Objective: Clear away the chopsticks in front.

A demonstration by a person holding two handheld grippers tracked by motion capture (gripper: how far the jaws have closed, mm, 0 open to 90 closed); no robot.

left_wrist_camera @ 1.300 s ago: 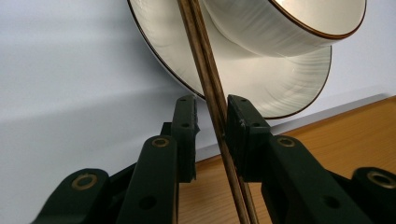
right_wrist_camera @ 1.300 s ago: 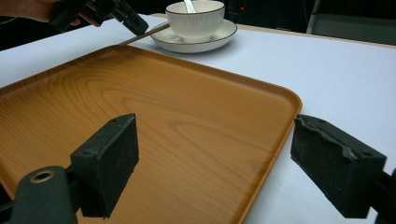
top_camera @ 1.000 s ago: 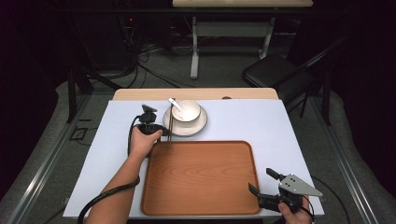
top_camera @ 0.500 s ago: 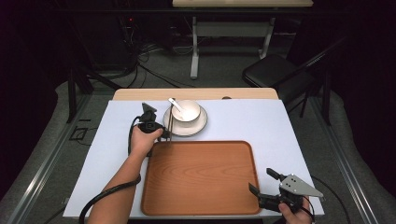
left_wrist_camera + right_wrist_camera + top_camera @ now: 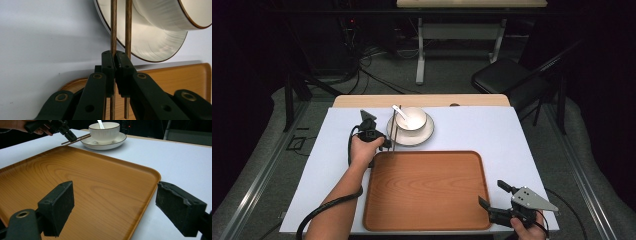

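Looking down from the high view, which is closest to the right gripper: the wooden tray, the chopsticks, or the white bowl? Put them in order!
From the right gripper, at the table's near right corner:
1. The brown wooden tray, right beside it, in the middle.
2. The pair of brown wooden chopsticks, beyond the tray's far left corner.
3. The white bowl on its saucer, slightly farther back.

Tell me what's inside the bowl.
A white spoon stands in the bowl, its handle leaning over the rim. The spoon's lower end and the bowl's bottom are hidden.

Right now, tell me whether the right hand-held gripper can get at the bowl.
Probably yes, with a long reach. The right hand-held gripper hangs open at the tray's near right corner; the bowl sits beyond the tray's far edge. Nothing stands between them, and the chopsticks lie on its left.
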